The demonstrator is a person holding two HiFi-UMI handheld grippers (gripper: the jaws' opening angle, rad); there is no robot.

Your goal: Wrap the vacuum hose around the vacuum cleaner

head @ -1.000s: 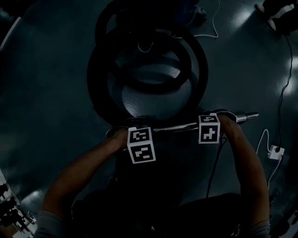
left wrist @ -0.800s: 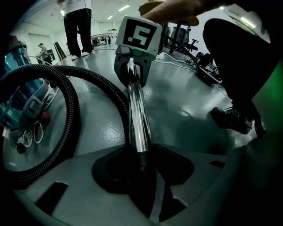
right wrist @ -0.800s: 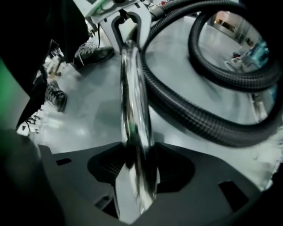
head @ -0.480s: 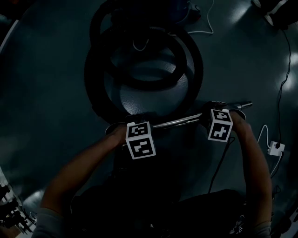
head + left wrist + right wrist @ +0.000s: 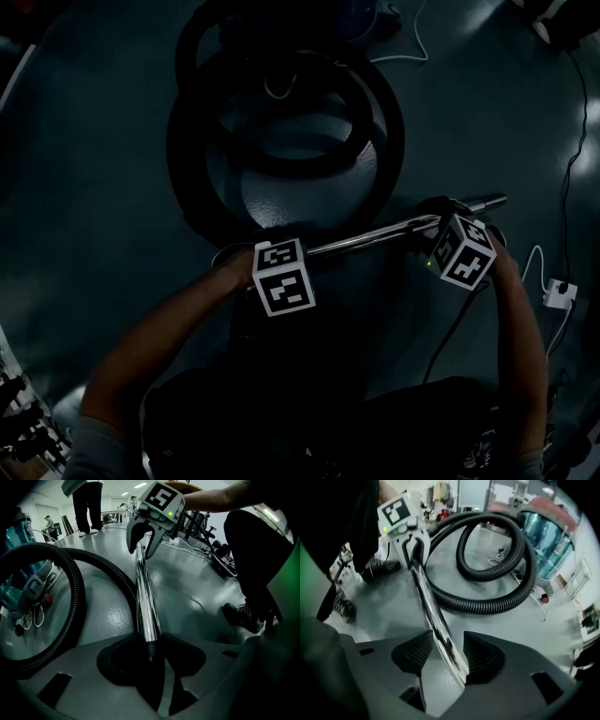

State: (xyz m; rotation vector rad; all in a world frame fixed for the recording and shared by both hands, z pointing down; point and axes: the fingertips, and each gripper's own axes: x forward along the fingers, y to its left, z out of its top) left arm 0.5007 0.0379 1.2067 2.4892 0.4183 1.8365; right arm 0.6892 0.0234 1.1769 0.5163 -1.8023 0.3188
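- The black hose (image 5: 487, 604) lies in loops on the floor beside the teal vacuum cleaner (image 5: 543, 536), so the coiling looks mostly done.
- The left gripper (image 5: 154, 653) pinches the chrome wand (image 5: 366, 242).
- The right gripper (image 5: 443, 656) has just been opening its jaws, and the wand sits loose between them.
- What seems left is stowing the wand.

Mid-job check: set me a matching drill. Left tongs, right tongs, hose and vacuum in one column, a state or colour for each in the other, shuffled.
1 left tongs
2 right tongs
3 hose
4 vacuum

A teal
B open, tube between the jaws
C coiled in loops
D clamped on the tube

Pairs: 1-D, 2-B, 3-C, 4-A.
The right tongs' jaws have just been opening.
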